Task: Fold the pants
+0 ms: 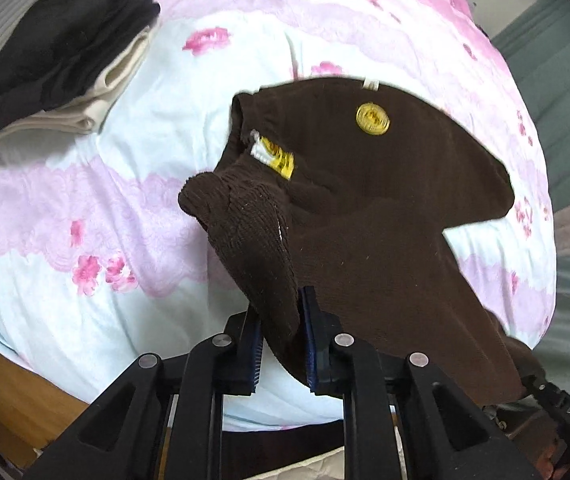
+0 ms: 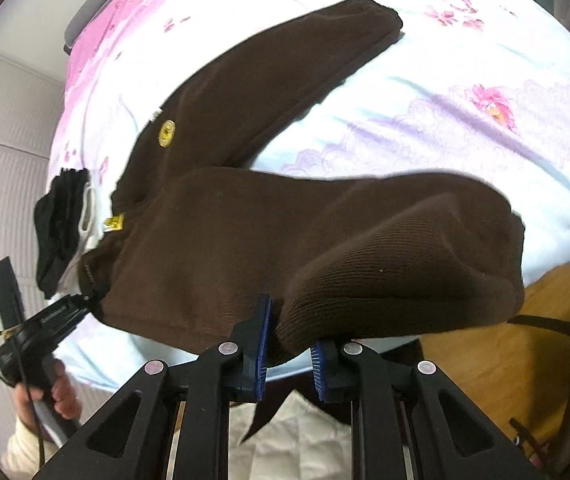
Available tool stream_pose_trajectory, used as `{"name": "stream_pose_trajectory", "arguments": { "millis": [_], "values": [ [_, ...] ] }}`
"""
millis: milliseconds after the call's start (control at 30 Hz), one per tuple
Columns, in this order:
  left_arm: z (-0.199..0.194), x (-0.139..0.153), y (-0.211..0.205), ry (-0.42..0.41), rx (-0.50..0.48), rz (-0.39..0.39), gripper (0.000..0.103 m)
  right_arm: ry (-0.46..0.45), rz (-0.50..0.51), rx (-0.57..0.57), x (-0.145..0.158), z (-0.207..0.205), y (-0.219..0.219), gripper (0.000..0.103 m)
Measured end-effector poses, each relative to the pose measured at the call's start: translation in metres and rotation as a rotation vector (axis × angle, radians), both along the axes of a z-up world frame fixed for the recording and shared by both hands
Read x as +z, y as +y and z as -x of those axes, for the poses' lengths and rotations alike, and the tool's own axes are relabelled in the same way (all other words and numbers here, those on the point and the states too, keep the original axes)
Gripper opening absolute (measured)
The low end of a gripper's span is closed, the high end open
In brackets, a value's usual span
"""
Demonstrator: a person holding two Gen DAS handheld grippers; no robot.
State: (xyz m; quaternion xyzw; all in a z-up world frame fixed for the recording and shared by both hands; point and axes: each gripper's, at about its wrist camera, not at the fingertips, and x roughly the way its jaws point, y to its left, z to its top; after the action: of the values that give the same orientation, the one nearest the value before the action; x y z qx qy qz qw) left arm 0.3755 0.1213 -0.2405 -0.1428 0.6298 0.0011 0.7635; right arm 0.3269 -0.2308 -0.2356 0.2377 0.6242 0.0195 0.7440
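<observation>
Left wrist view shows the left gripper [image 1: 281,344] pinching the ribbed waistband of the dark brown knit pants [image 1: 365,184], lifted over the pink-flowered pale blue bedsheet [image 1: 85,200]. On the right, the right gripper [image 2: 289,354] clamps a ribbed cuff. Folded black and cream clothes [image 1: 57,68] lie far left.

The brown pants [image 1: 365,200] hang lifted over the bed's near edge and block the middle, a stack of folded clothes [image 1: 57,68] fills the bed's far left corner, and the flowered bedspread [image 1: 85,200] between them, along the left side, lies open for passing.
</observation>
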Motion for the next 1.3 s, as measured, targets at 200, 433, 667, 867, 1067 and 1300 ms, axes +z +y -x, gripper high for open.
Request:
{"name": "stream_pose_trajectory", "arguments": {
  "millis": [200, 433, 667, 867, 1067, 1300],
  "values": [
    [-0.035, 0.017, -0.018, -0.011, 0.062, -0.043, 0.018, -0.087, 0.008, 0.025, 0.038, -0.041, -0.012, 0.019],
    [-0.102, 0.024, -0.021, -0.022, 0.141, -0.039, 0.018, -0.126, -0.005, -0.013, 0.045, -0.131, -0.022, 0.019],
    [-0.183, 0.0, -0.018, 0.013, 0.249, -0.049, 0.018, -0.091, 0.01, -0.006, 0.027, -0.234, -0.014, 0.019],
    [-0.22, -0.033, -0.017, 0.071, 0.285, -0.099, 0.018, -0.03, 0.058, 0.037, -0.011, -0.303, -0.004, 0.019],
    [-0.235, -0.053, -0.019, 0.106, 0.272, -0.153, 0.019, 0.035, 0.104, 0.091, -0.051, -0.347, 0.01, 0.019],
    [-0.244, -0.06, -0.015, 0.115, 0.257, -0.118, 0.023, 0.093, 0.129, 0.133, -0.082, -0.376, 0.02, 0.02]
  ]
}}
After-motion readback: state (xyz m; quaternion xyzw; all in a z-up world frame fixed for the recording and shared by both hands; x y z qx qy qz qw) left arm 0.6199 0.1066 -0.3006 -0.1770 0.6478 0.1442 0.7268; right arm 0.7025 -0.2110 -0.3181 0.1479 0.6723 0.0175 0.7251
